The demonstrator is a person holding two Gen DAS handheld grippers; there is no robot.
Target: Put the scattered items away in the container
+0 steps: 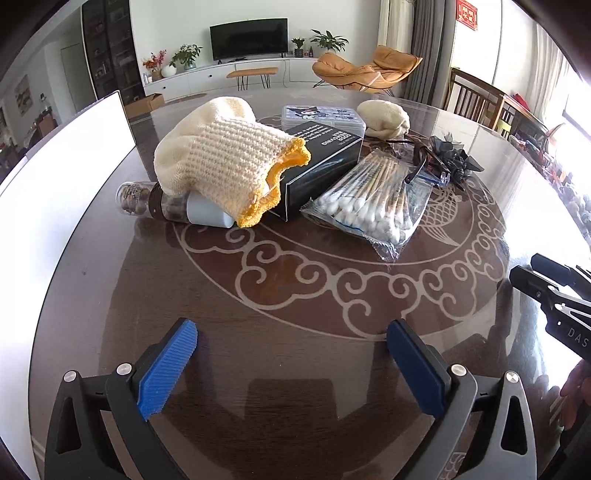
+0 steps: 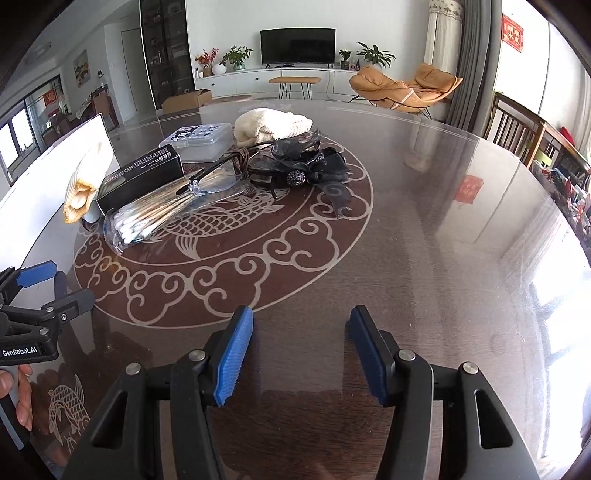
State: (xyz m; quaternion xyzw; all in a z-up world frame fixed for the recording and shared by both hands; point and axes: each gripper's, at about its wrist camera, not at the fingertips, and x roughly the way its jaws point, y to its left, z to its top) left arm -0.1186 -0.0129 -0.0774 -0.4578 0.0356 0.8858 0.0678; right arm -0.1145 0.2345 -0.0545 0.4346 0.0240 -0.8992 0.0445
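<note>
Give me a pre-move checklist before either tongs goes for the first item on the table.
1. Left tongs open, nothing between the pads: ok.
2. Right tongs open and empty: ok.
3. Bare table ahead of both tongs: ok.
4. Cotton swab bag nearest and unobstructed at its front: ok.
5. Knitted cloth lies apart from other items: not ok, it drapes over the bottle and black box.
6. White container opening visible: cannot tell.

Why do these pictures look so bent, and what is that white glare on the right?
Left wrist view: the fisheye lens bows the table edge into a curve, and window light blows out the right edge; the cotton swabs stay sharp. Right wrist view: the same bending, dark corners, and daylight glare streaking the glossy tabletop at right, where a red wall hanging is mirrored.
</note>
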